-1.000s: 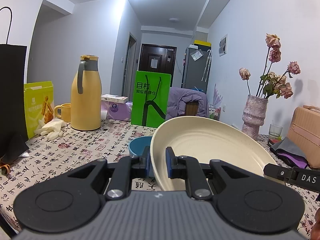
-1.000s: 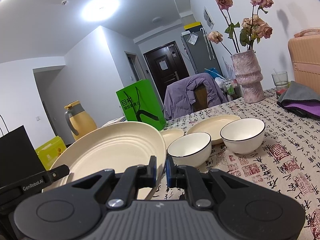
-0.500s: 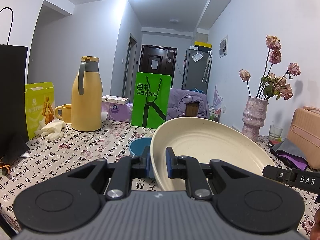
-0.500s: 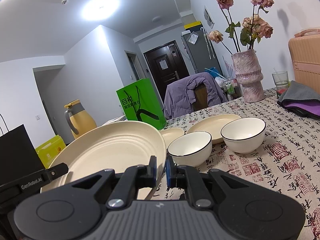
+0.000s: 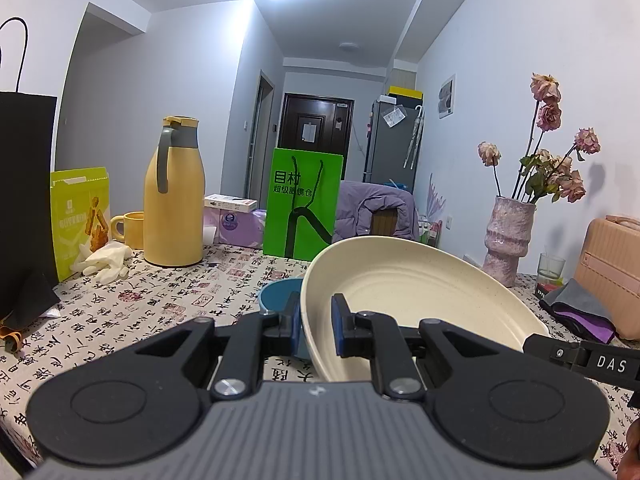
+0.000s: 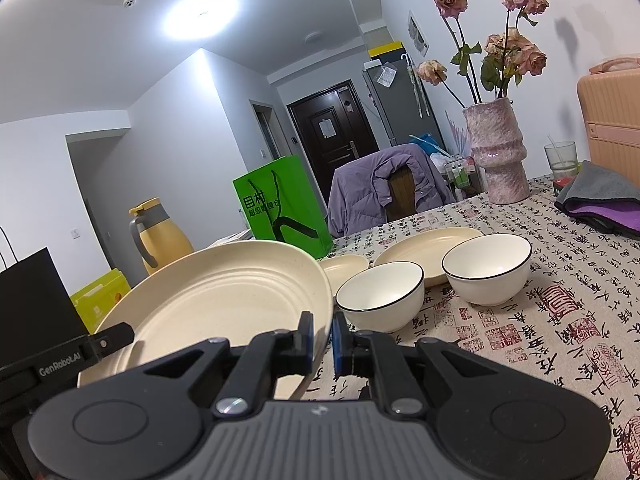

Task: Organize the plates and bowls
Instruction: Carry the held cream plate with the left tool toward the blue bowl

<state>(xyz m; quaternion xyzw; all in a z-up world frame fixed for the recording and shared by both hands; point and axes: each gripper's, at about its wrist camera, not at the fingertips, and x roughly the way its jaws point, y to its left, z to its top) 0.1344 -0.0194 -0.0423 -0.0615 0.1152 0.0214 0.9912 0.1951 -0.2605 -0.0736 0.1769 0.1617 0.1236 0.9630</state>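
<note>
The big plate [image 5: 420, 292] is up off the worktop [image 6: 560, 320], tilted, gripped at opposite edges. The left tongs [image 5: 316, 326] are clenched on its near rim in the left view, one pad inside the dish and one outside; the right tongs [image 6: 322, 336] are clenched on the rim at the other side [image 6: 224, 308]. Each camera catches the tip of the other tool at the plate's far edge.

Nothing has changed over the last second. The plate sits at the same tilt and the same spot in both views, both pairs of tongs pinch as before, and neither hand has shifted. So this reads as a pause in mid-carry, not a move: the plate is secured but not yet put anywhere.

Just behind the plate in the left view a blue bowl [image 5: 276, 296] stands on the worktop. In the right view, two white bowls [image 6: 380, 300] [image 6: 488, 272] with dark rims stand side by side, near the plate. Behind them lie a second plate [image 6: 424, 246] and a small dish [image 6: 344, 266].

Judging by the task, the held plate likely goes with the other plates, and the bowls remain unstacked. The rim grip is thin, so a slip or a knock against the nearest white bowl is the risk.
</note>
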